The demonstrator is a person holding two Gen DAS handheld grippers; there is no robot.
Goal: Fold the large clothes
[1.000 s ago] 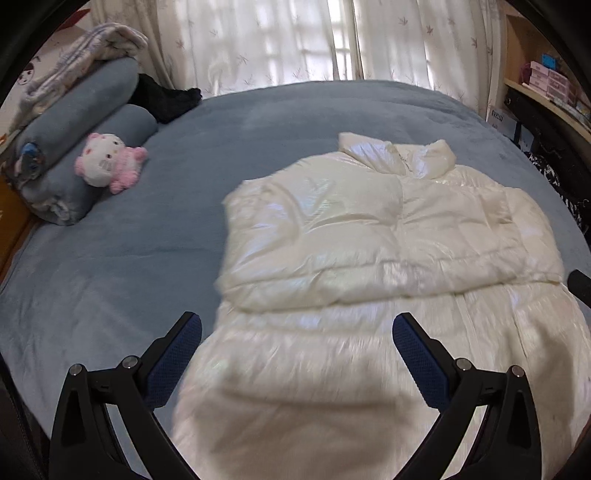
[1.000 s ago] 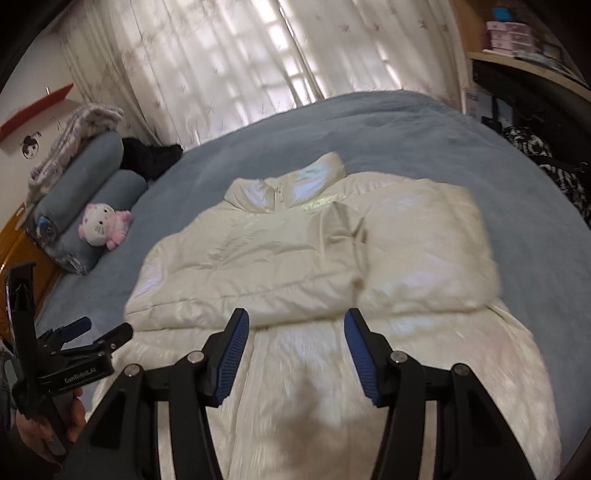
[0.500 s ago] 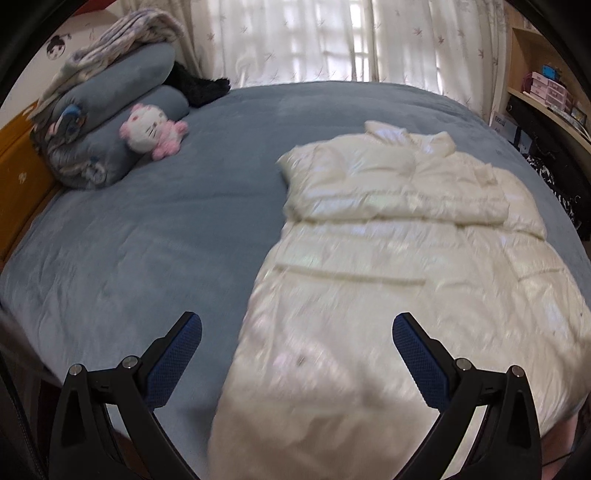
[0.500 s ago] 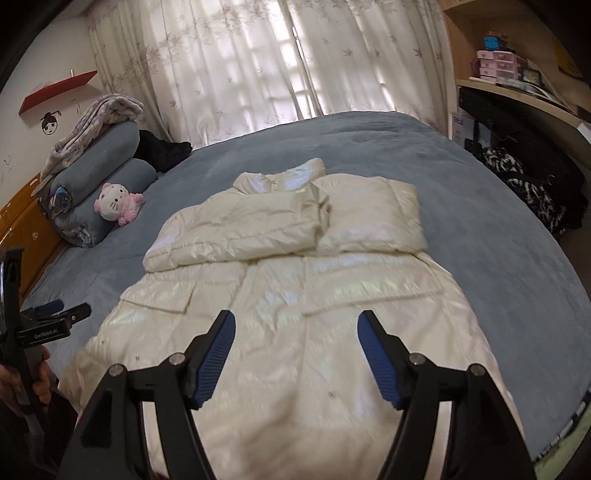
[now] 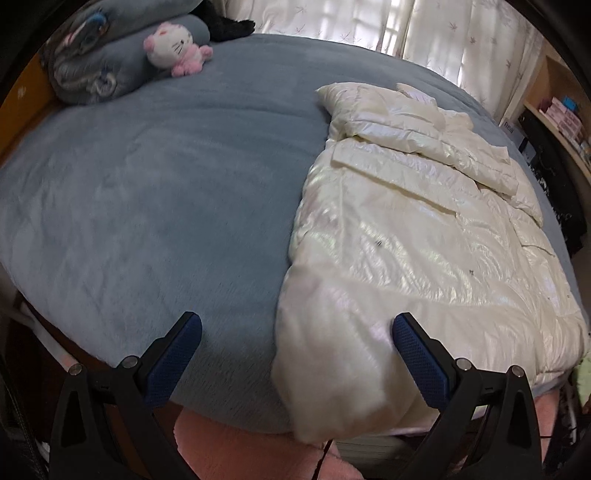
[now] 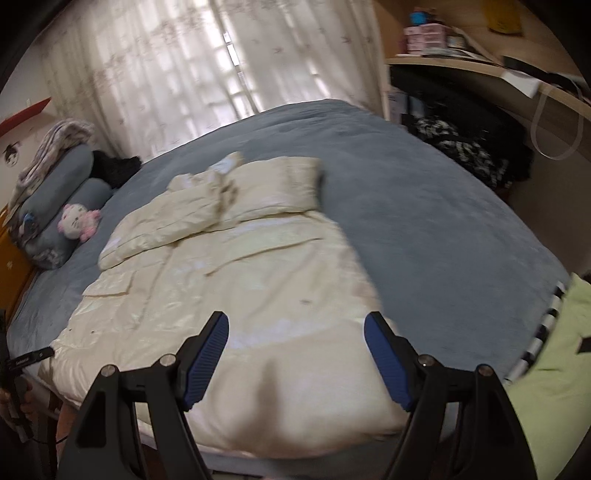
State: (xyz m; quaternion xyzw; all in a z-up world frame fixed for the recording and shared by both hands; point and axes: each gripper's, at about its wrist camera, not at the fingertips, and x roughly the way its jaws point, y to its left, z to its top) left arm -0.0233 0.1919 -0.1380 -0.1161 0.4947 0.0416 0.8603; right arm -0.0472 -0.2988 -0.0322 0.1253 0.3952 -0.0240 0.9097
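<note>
Both grippers have drawn back to the bed's near edge. Cream jacket (image 5: 424,240) lies flat at centre-right, sleeves folded; left gripper (image 5: 295,354) spread and empty, right gripper (image 6: 295,354) widening, grasping nothing.

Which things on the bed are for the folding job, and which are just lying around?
For the folding:
- white puffy coat, sleeves already folded across its chest
- left gripper, open at the coat's bottom corner
- right gripper, jaws opening above the coat's hem

Just lying around:
- pink and white plush cat
- rolled grey blankets
- black cloth near the curtain
</note>
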